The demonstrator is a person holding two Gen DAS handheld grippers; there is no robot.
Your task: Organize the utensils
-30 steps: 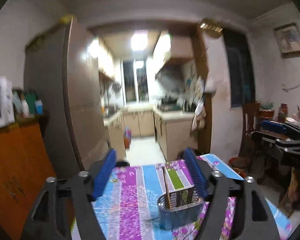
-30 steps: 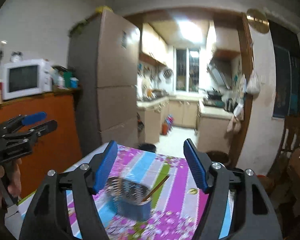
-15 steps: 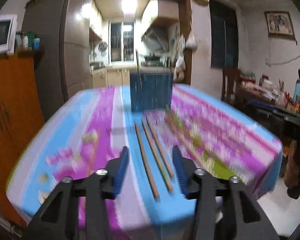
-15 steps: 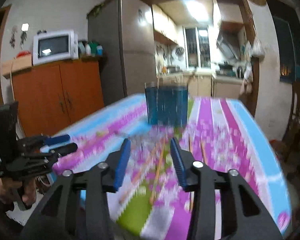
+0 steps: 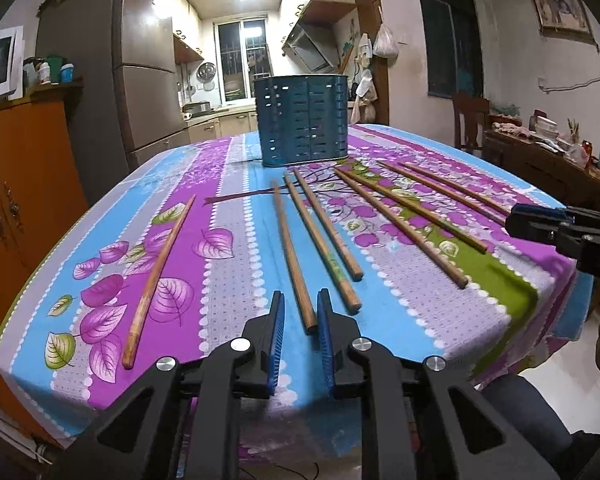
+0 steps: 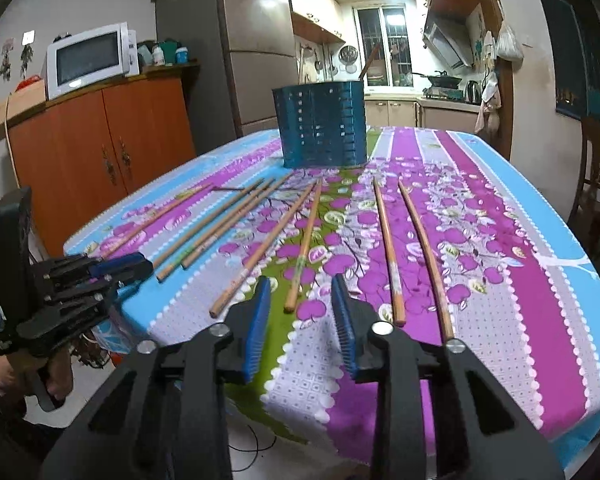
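Observation:
Several wooden chopsticks lie spread on the flowered tablecloth [image 5: 236, 264] in front of a blue perforated utensil holder [image 5: 302, 120], which also shows in the right wrist view [image 6: 322, 126] with one chopstick [image 6: 368, 62] standing in it. My left gripper [image 5: 300, 312] is open, its blue pads either side of the near end of one chopstick [image 5: 292, 260]. My right gripper [image 6: 302, 294] is open just short of the near end of another chopstick [image 6: 304, 244]. Each gripper shows at the edge of the other's view.
An orange cabinet [image 6: 100, 136] with a microwave [image 6: 88, 58] stands left of the table, a fridge [image 6: 252, 40] behind it. A wooden chair [image 5: 470, 120] and a cluttered sideboard [image 5: 548, 148] stand to the right. The table's near edge is just under both grippers.
Both grippers came down from a high view of the holder to the table's near edge. Their jaws narrowed. The left one now straddles a chopstick's end.

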